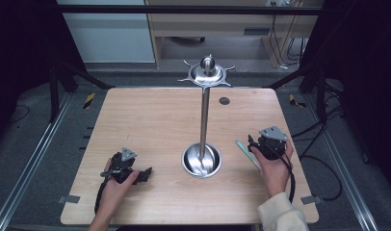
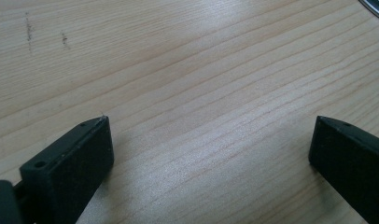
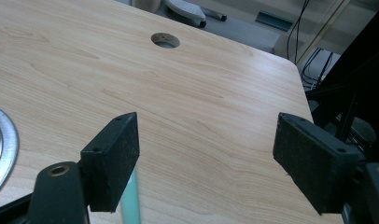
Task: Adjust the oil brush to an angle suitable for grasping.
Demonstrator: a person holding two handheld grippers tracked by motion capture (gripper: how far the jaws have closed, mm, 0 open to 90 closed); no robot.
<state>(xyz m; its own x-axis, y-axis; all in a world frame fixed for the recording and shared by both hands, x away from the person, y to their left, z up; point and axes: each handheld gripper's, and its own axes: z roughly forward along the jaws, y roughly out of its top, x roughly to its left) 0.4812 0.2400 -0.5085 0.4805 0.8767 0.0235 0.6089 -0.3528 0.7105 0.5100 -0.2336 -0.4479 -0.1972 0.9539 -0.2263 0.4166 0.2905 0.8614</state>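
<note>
Black grippers (image 1: 141, 175), grey three-cornered plates, black cables; cream right sleeve (image 1: 282, 214)

One wooden tabletop (image 1: 150, 120), pierced by one round hole (image 1: 224, 100) near its far edge. One metal stand (image 1: 203, 115) at centre: one bowl-shaped base (image 1: 202, 161), one upright pole, one spiked disc (image 1: 207, 74) capped by one ball. One pale green strip (image 1: 246, 153) flat on the wood. Two hands, left (image 1: 115, 185) and right (image 1: 274, 168). Two tongs, left tongs (image 2: 211, 154) and right tongs (image 3: 206, 154), each with two black jaws set wide apart.
</note>
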